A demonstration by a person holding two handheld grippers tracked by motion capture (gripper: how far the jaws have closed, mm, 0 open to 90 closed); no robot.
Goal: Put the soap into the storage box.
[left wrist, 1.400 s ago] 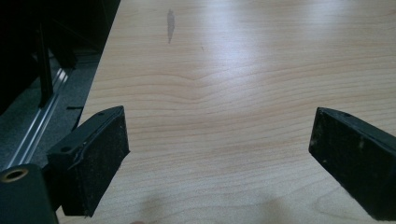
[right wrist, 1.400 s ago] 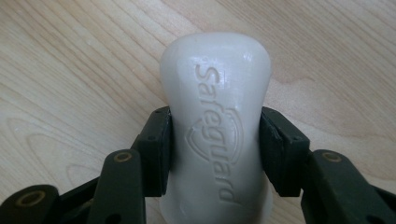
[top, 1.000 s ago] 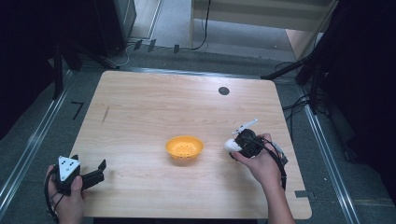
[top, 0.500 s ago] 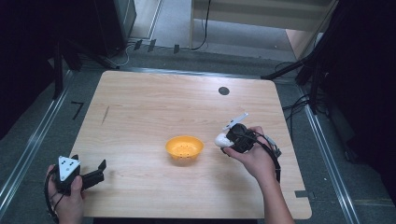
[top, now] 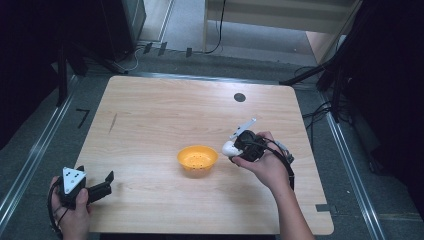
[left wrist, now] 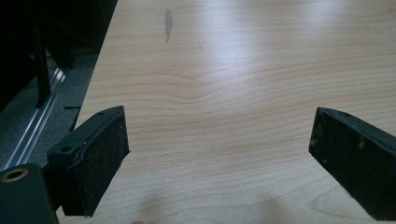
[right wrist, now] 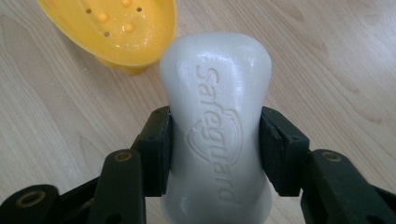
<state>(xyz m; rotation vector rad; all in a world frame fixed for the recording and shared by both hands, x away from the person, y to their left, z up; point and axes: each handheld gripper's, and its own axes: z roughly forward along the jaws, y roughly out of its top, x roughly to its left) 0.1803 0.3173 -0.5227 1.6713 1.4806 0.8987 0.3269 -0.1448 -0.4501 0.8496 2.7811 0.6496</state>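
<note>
Seemingly, in the high view the white moulded bar of soap is carried in the right gripper just beside the round yellow perforated plastic soap dish on the pale wooden table, so lifting is judged done and placing in the dish left, while the left gripper is held at the near table corner. In the left gripper view its black jaws are seen spread wide over bare wood, nothing between them. In the right gripper view the soap is clamped by its narrow waist, the dish just beyond.
</note>
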